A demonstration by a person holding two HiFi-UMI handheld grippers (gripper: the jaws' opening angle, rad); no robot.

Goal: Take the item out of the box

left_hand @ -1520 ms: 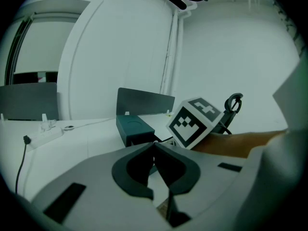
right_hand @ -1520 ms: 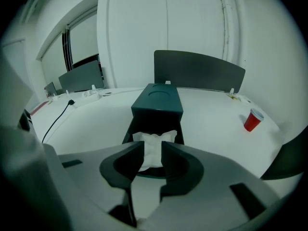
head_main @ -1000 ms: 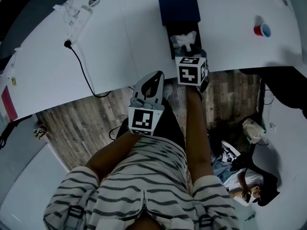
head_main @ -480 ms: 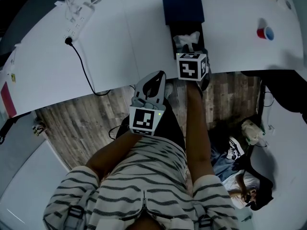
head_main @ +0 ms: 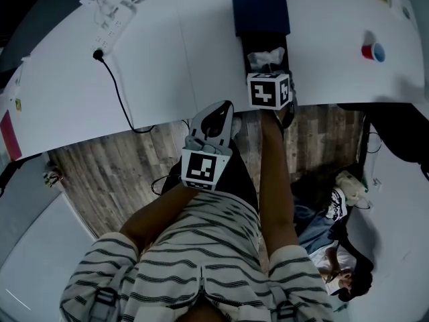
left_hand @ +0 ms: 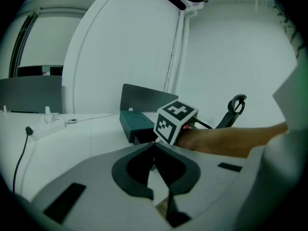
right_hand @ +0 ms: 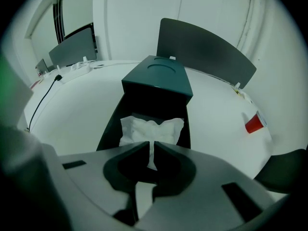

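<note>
A dark blue box (head_main: 260,5) lies on the white table (head_main: 181,45), its near end open. A crumpled white item (head_main: 266,57) sits in that opening. My right gripper (head_main: 269,71) is at the open end, its marker cube hiding the tips from above. In the right gripper view the jaws are closing; the tips of the right gripper (right_hand: 151,146) pinch a fold of the white item (right_hand: 151,128), which still rests in the box (right_hand: 156,78). My left gripper (head_main: 218,110) hangs off the table's near edge, shut with nothing in it; its tips meet in the left gripper (left_hand: 154,144) view.
A red cup (head_main: 370,49) stands far right on the table. A white power strip (head_main: 110,27) with a black cable (head_main: 120,102) lies at the left. A grey panel (right_hand: 207,52) stands behind the box. Below the table edge is wooden floor (head_main: 107,173).
In the head view both grippers stay about where they were, the right one still at the box's open end. The whole scene has shifted slightly in the picture.
</note>
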